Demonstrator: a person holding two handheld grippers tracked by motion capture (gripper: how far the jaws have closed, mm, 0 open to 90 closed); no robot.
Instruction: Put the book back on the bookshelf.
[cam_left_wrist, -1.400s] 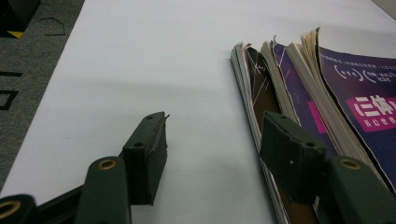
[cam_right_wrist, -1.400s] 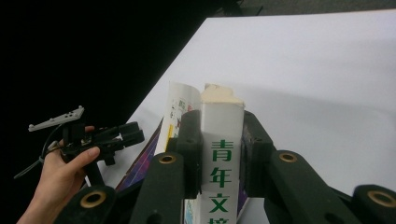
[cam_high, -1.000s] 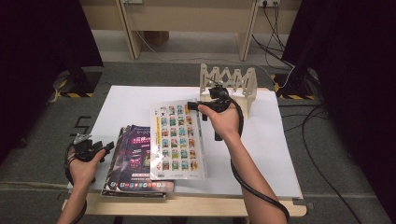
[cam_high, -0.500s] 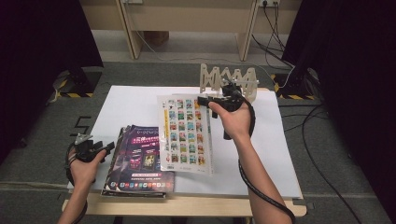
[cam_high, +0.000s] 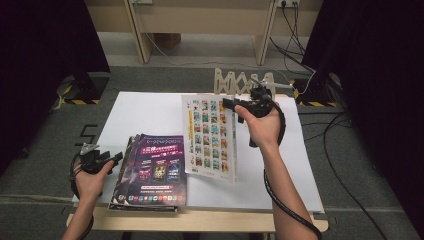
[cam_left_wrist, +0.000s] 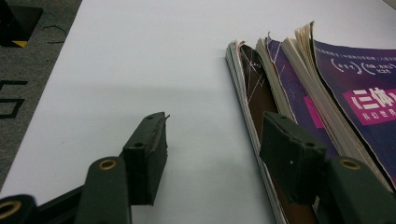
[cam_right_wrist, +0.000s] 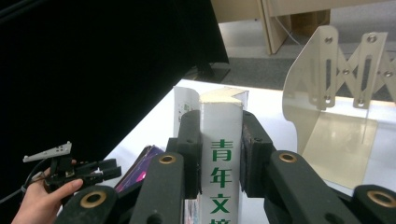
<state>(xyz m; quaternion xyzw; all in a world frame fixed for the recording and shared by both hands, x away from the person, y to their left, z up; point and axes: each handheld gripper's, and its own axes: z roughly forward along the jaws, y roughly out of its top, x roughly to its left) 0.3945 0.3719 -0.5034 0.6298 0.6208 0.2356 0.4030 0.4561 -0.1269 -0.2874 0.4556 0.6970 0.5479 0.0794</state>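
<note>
A: Since 1 second back, the magazine (cam_high: 209, 136) has swung toward the rack (cam_high: 244, 82) and tipped further up; the left gripper (cam_high: 112, 159) has stayed by the stack (cam_high: 152, 170).

B: Left to right, then; what is the left one doing?

A: Its jaws stand apart with nothing between them, resting low at the stack's left edge on the table (cam_high: 145, 112); in the left gripper view 1 pad (cam_left_wrist: 289, 163) sits over the spines (cam_left_wrist: 252, 93), not pressing.

B: And the magazine?

A: It hangs tilted over the table's middle, near edge low, far edge by the rack; the right gripper (cam_high: 231, 104) is clamped on its spine; the right gripper view shows both pads tight on the white spine (cam_right_wrist: 220, 154).

B: So the step is slotting it into the rack?

A: I judge so; bring the spine fully upright first, line it with 1 gap (cam_right_wrist: 341, 135) between the dividers, then lower straight down; keep the grip firm, since loose pages could fan out and catch a divider.

B: Any risk?

A: The rack looks light; a sideways push might shove it.
</note>
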